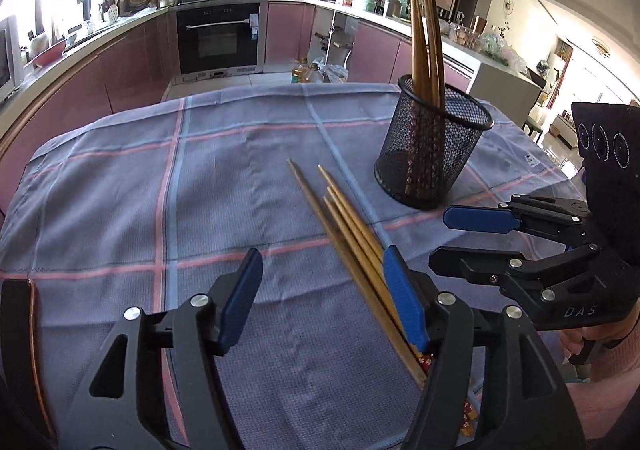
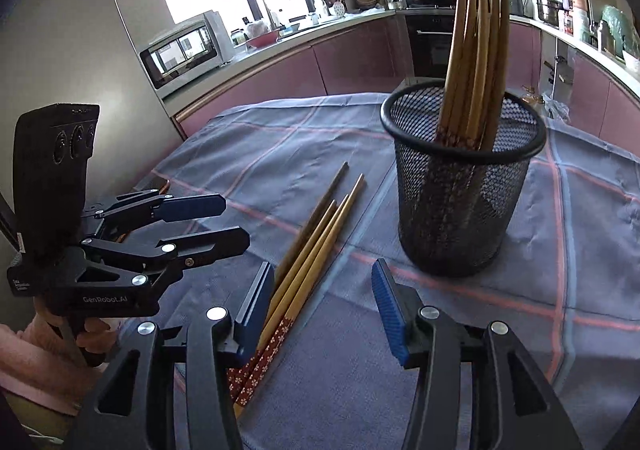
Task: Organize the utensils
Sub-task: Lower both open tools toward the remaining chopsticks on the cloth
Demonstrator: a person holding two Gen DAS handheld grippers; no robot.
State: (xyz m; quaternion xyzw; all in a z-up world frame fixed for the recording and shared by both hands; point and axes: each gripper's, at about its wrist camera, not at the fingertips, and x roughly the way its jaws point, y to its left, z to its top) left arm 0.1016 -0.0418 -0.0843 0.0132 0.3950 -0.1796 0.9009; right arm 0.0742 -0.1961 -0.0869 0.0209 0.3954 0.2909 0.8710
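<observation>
The bench (image 1: 120, 177) is covered by a blue-grey checked cloth (image 2: 580, 230) with pink and pale blue lines. On it, towards the far right, stands a black mesh holder (image 2: 464, 185), upright, with a sheaf of bamboo chopsticks (image 2: 478, 49) standing in it, tips up.

Just beside the holder, flat on the cloth, lie 4 loose chopsticks (image 2: 316, 246), side by side, their tips towards the holder and their red patterned ends towards the person.

The left tongs (image 1: 324, 298) are spread; the loose chopsticks run along the inside of the right-hand blue pad, and nothing presses on them from the other side. The right tongs (image 2: 324, 310) are spread too, with the same chopsticks lying against the left-hand pad, not pinched. In each wrist view the other tongs show alongside, held in a hand (image 2: 90, 334) with a pink sleeve (image 1: 616, 354).
</observation>
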